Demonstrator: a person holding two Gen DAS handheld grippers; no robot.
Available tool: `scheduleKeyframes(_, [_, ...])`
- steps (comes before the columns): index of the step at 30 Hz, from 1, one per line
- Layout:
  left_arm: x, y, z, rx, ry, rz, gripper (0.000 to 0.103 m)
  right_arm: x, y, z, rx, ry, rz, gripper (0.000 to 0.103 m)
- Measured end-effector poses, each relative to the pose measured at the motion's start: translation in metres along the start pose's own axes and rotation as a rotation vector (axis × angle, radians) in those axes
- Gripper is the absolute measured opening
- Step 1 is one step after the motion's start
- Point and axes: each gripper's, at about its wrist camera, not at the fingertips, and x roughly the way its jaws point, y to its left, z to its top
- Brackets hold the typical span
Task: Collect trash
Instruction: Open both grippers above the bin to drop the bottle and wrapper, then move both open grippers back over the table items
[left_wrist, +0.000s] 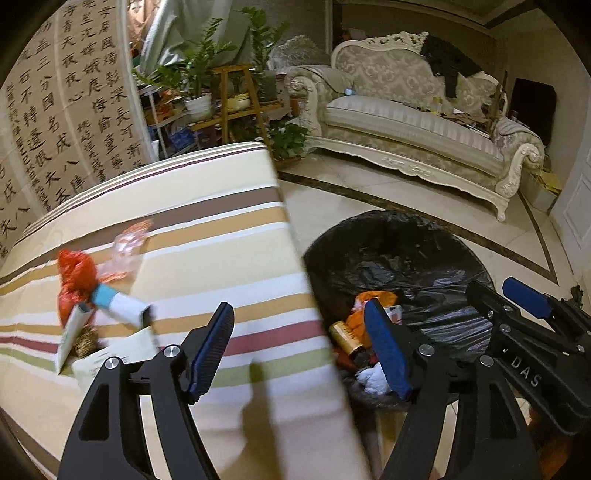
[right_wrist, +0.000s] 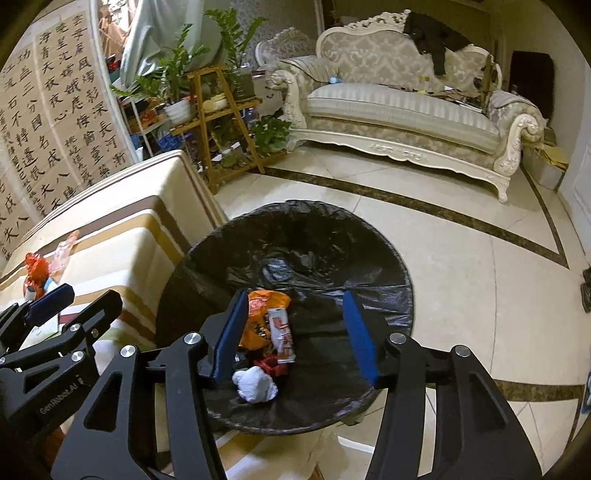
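both grippers (left_wrist: 299, 350) (right_wrist: 295, 336) hang open and empty over the black-lined bin (right_wrist: 369, 236), so that crumpled red wrapper (left_wrist: 75, 277) on the striped table (left_wrist: 221, 236) could easily get forgotten

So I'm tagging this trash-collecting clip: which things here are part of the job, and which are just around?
Part of the job:
- black-lined bin, with an orange wrapper and white wad inside
- red wrapper, clear wrapper and blue-and-white tube on the striped table
- left tongs and right tongs, both open and empty

Just around:
- sofa
- plant stand
- calligraphy panel
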Motion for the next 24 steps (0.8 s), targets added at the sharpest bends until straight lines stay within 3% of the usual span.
scheduleKeyframes(24, [-0.049, 0.153, -0.058, -0.233, 0.011, 0.238, 0.071, -0.016, 0.137, -0.018, -0.244, 0.033, 0.191, 0.053])
